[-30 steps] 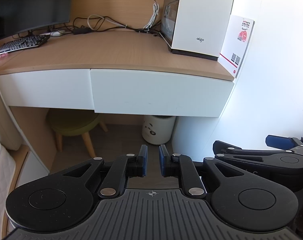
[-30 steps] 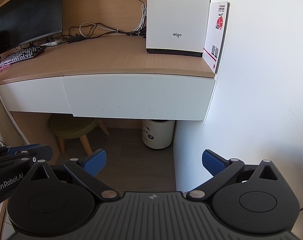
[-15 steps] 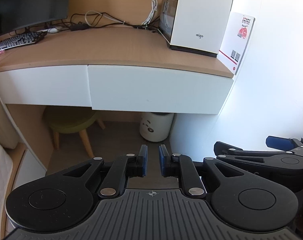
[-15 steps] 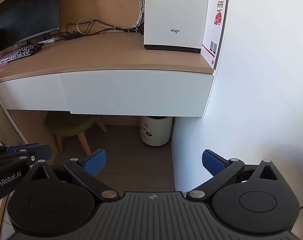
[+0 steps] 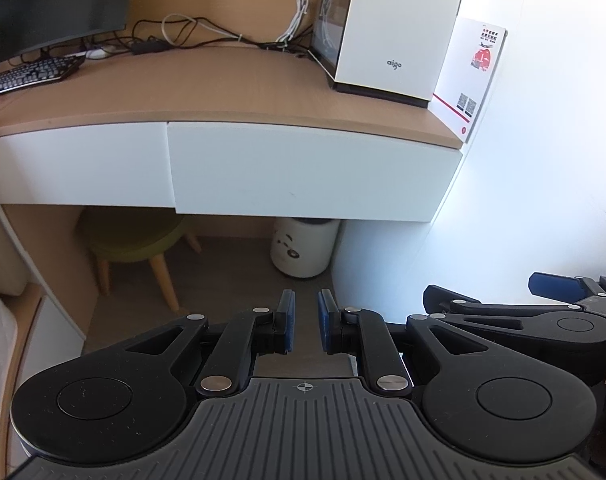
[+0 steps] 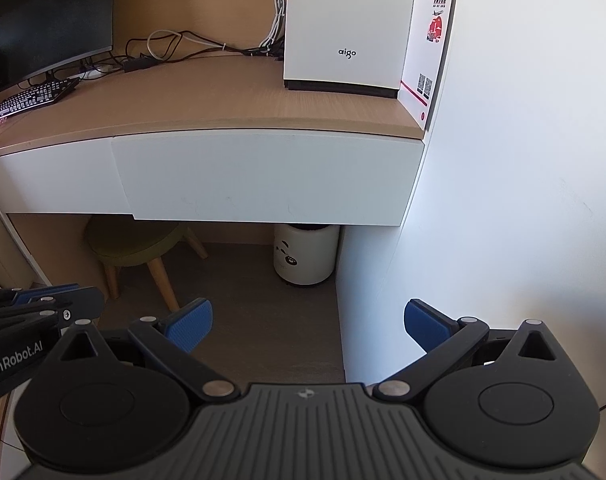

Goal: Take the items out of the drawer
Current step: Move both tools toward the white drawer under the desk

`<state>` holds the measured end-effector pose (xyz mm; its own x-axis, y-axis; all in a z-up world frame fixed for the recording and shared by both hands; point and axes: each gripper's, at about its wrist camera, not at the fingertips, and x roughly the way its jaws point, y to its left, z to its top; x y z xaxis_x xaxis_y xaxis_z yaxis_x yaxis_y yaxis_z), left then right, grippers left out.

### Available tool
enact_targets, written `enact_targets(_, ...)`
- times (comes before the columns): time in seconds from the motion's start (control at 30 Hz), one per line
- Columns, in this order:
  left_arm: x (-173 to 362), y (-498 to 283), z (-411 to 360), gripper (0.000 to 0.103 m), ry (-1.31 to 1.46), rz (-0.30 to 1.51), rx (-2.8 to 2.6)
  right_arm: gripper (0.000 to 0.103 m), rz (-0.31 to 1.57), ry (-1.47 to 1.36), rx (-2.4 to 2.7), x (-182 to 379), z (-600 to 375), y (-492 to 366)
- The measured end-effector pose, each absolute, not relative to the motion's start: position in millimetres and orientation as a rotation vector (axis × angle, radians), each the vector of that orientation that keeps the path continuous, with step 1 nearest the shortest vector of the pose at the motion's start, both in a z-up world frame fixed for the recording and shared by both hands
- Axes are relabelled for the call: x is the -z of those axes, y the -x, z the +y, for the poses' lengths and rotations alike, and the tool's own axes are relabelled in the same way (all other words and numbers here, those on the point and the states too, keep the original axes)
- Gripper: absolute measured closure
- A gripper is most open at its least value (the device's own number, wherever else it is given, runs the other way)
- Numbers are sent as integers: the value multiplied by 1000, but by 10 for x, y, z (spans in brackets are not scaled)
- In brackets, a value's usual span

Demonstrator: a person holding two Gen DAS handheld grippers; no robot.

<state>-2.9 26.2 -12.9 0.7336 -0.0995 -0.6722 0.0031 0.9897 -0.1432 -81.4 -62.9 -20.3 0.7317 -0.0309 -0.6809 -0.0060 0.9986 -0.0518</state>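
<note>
A: Left wrist view first. Where is the drawer?

B: The wide drawer (image 5: 311, 172) is under the wooden surface (image 5: 207, 88), white front, fully pushed in. A 2nd, narrower drawer (image 5: 75, 168) is just beside it, on its left, also closed. Items inside: cannot see.

A: And the left hand-held gripper (image 5: 306, 322)?

B: Below the wide drawer in the picture, well apart from it. Blue pads nearly together, only a thin gap, nothing btw. them. The right hand-held gripper (image 5: 487, 300) shows from the side at the right edge.

A: What else near the drawer?

B: Above it, on the surface: white PC case (image 5: 399, 28), a card (image 5: 473, 76) leaning at the wall, cables, keyboard (image 5: 31, 74) and monitor (image 5: 51, 4) far left. Under it: green stool (image 5: 135, 236) and white bin (image 5: 305, 248) on the floor.

A: Now right wrist view.

B: Same wide drawer (image 6: 271, 176), closed, centre of picture. Right hand-held gripper (image 6: 308, 326) is below it, not touching, jaws spread wide, empty. Bin (image 6: 306, 254) stands under the drawer's right part, stool (image 6: 137, 242) under its left part. Left hand-held gripper (image 6: 55, 300) is at the left edge, lower than the drawer.
</note>
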Motion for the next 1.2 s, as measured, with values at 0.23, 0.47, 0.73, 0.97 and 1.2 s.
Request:
enact_targets(0.23,122,32,321,88,140,738,71,0,746,55,28,174,-565,837)
enact_targets(0.47,137,-7,476,88,149,743,94,0,741,65,50,151,-466,795)
enact_targets(0.73,-3,-152,927,87,236,760,175,0,740,54,93,7,-292,727)
enact_targets(0.97,-153,-399,1412,87,283,741,229,0,712,7,154,-133,-295,657)
enact_targets(1.2,-46,-771,1559,87,319,778,130,0,685,0,199,-182,-352,479)
